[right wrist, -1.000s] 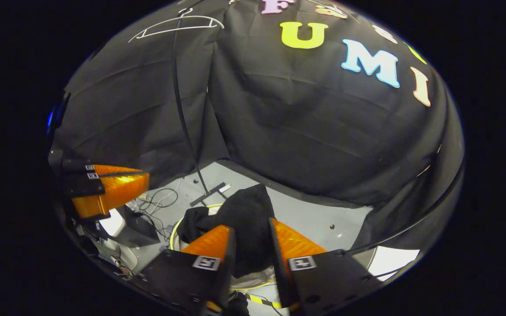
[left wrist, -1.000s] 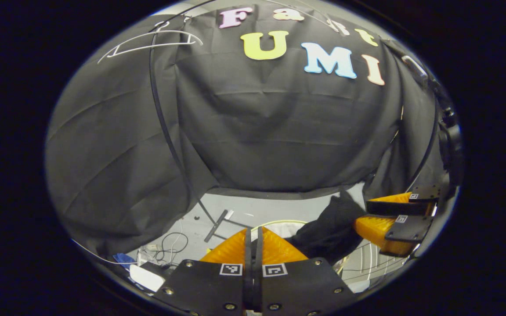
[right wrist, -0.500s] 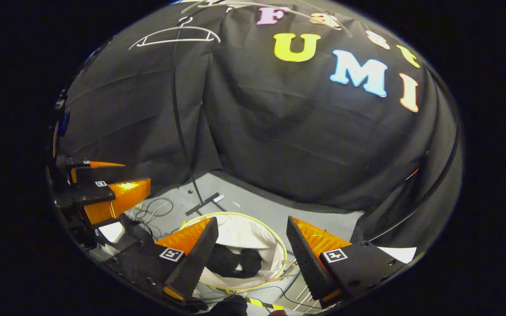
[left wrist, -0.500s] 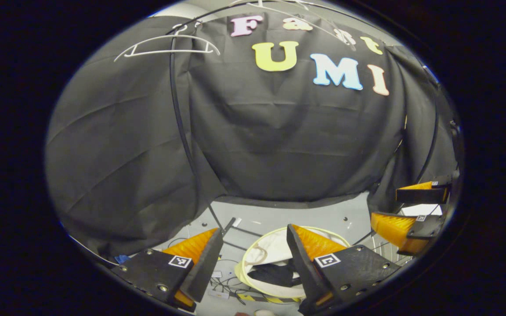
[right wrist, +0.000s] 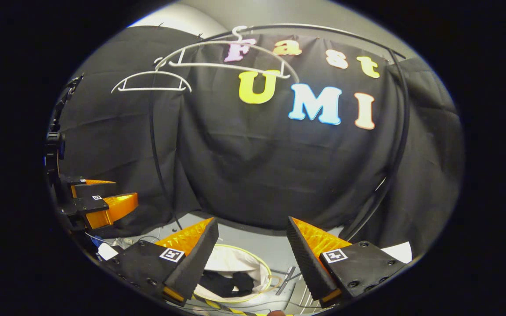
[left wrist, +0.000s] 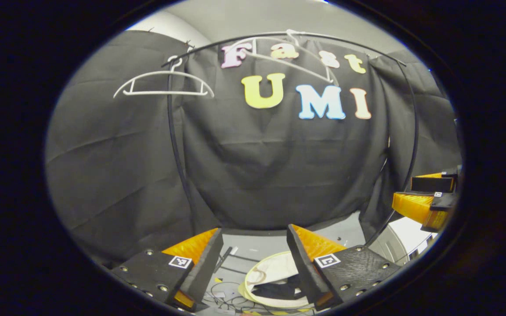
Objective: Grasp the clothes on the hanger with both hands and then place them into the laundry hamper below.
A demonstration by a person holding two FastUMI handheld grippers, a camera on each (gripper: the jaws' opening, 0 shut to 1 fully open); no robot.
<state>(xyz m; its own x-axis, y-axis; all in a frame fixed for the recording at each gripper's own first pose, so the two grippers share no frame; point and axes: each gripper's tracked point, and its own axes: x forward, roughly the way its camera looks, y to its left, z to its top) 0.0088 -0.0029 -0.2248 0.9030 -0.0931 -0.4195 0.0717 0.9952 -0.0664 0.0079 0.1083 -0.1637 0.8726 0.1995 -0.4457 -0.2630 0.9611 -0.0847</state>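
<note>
I held both claws released — left gripper (left wrist: 253,256), right gripper (right wrist: 249,248) — above the hamper (right wrist: 265,268); black clothes (right wrist: 226,283) partly hidden inside.

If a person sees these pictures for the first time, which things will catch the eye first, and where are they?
Two bare white hangers hang on the black rail at the top of the right gripper view. Below, dark clothes lie inside the white laundry hamper on the floor. The right gripper stands over it with jaws wide apart, and so does the left gripper.
</note>
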